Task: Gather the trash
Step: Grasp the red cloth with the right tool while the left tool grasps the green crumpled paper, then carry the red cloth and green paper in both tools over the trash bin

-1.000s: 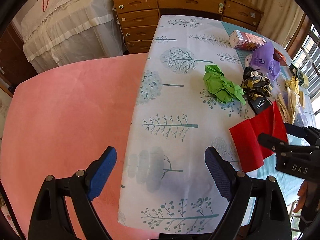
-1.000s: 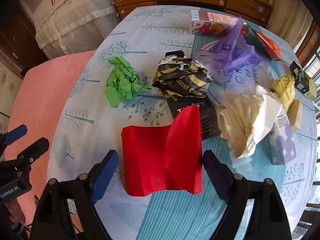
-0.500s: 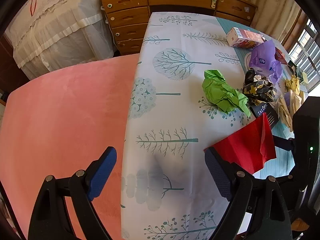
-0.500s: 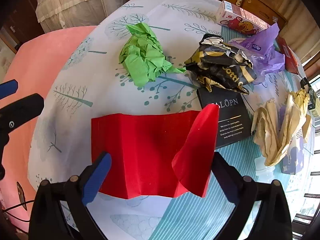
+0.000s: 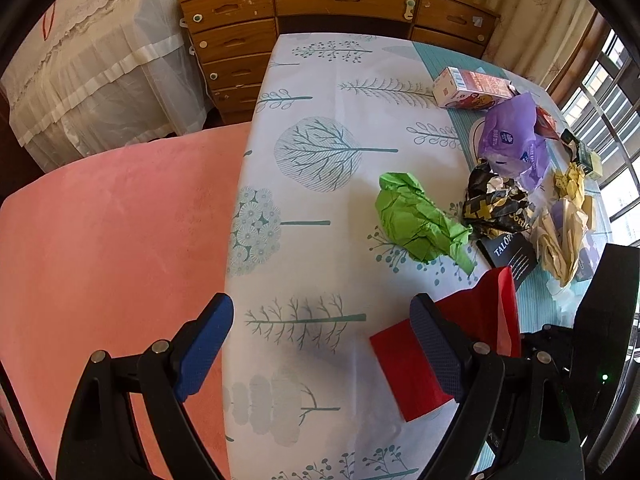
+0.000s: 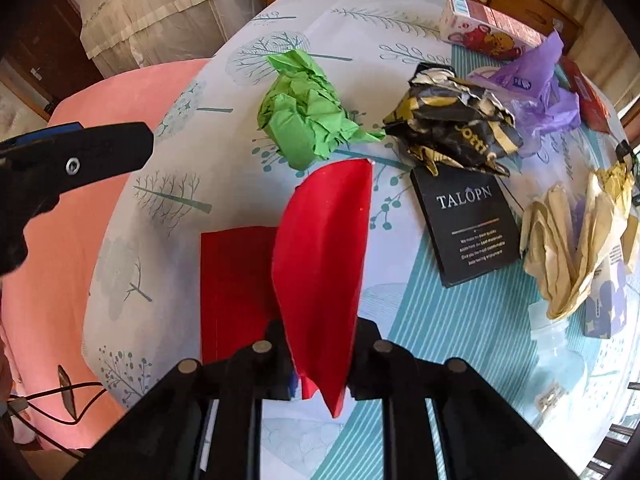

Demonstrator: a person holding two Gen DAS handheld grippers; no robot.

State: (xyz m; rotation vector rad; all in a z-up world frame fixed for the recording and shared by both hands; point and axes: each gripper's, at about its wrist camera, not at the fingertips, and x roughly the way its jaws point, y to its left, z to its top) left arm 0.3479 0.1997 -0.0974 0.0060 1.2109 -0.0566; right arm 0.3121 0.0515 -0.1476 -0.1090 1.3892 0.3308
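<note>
Your right gripper (image 6: pixel 320 360) has closed in since a moment ago: half a second back its jaws stood wide around the red paper (image 6: pixel 320 264), and now they're pinched tight on the near edge of its raised fold, with the sheet curling up ahead of the fingers while the flat part lies on the table (image 6: pixel 440 320) to the left. Your left gripper (image 5: pixel 320 344) hangs over the near edge of the table (image 5: pixel 320 208), jaws spread wide with nothing between them; its right finger (image 5: pixel 434 352) sits in front of the red paper (image 5: pixel 404 376), and you can't tell from that view whether they touch. Beyond the red sheet, the crumpled green paper (image 6: pixel 304 116) rests on the tree-print cloth, just beside the black and gold wrapper (image 6: pixel 452 128), which overlaps the top of the black card (image 6: pixel 468 224). A purple bag (image 6: pixel 536 92) lies behind the wrapper, near a pink carton (image 6: pixel 488 28). Off to the right sits a crumpled beige wad (image 6: pixel 568 240), touching a small purple box (image 6: pixel 604 300), with a clear plastic container (image 6: pixel 556 360) just in front of them. Left of the table, a pink cover (image 5: pixel 112 232) fills the view
</note>
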